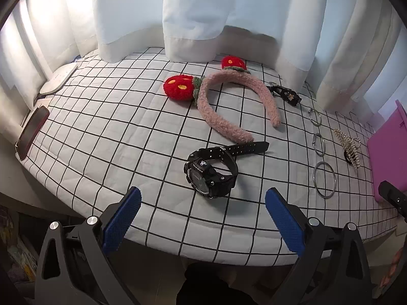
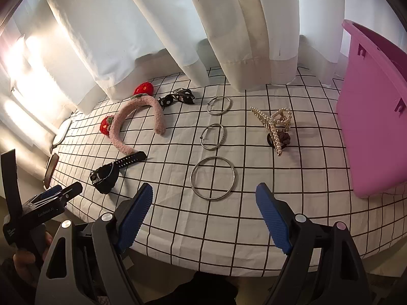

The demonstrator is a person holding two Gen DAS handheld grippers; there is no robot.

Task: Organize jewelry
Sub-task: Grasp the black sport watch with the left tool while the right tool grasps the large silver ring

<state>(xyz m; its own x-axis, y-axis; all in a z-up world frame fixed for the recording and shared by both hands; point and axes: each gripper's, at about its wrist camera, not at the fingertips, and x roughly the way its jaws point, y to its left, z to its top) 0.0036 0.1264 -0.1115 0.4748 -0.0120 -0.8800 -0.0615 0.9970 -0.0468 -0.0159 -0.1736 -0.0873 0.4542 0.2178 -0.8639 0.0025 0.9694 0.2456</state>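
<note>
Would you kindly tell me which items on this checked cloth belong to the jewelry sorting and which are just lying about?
Job:
black digital watch
three silver metal rings
pearl claw clip
pink fuzzy strawberry headband
black hair clip
pink plastic box

Lying about:
red-cased phone
white curtains

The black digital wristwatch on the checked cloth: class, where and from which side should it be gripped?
Probably grip the black digital wristwatch across its bulky case, coming down from above. It rests tilted on its curled band, the case raised off the cloth, while the loose strap end lies flat and offers little to pinch.
</note>
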